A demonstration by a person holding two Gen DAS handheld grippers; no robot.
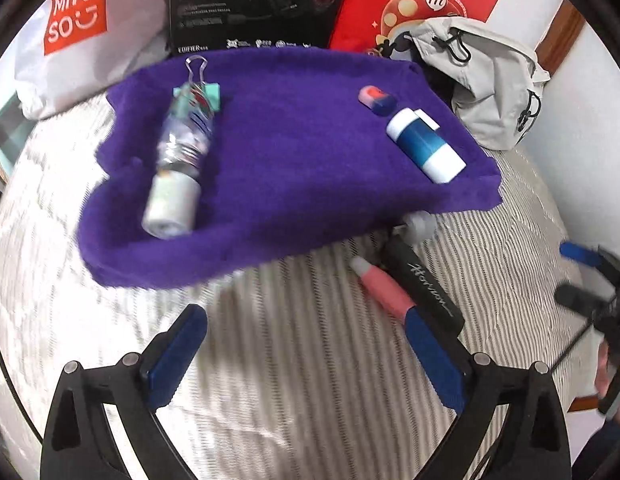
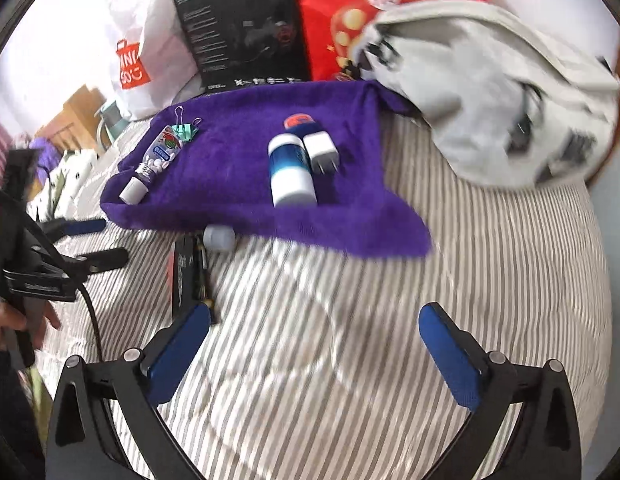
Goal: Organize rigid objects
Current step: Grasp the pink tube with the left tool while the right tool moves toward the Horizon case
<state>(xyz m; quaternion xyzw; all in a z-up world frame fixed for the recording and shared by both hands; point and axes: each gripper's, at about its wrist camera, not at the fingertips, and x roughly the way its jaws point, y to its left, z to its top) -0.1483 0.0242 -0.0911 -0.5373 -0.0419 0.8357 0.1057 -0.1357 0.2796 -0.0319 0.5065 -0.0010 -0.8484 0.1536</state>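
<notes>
Left wrist view, left to right: clear bottle (image 1: 177, 168) with white cap and a binder clip (image 1: 199, 80) at left of purple towel (image 1: 289, 168); blue-and-white bottle (image 1: 426, 146) at its right (eraser (image 1: 376, 100) just above); pink tube (image 1: 384, 288) and black tube (image 1: 424, 286) on striped bed (image 1: 289, 360), lower right. Left tool (image 1: 305, 352) spread, empty. Right tool (image 2: 314, 352) likewise spread, empty.

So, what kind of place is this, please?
Most likely a bedroom at home: the work surface is a bed with a striped quilt, and a Miniso shopping bag and a grey drawstring backpack lie at its far side.
</notes>
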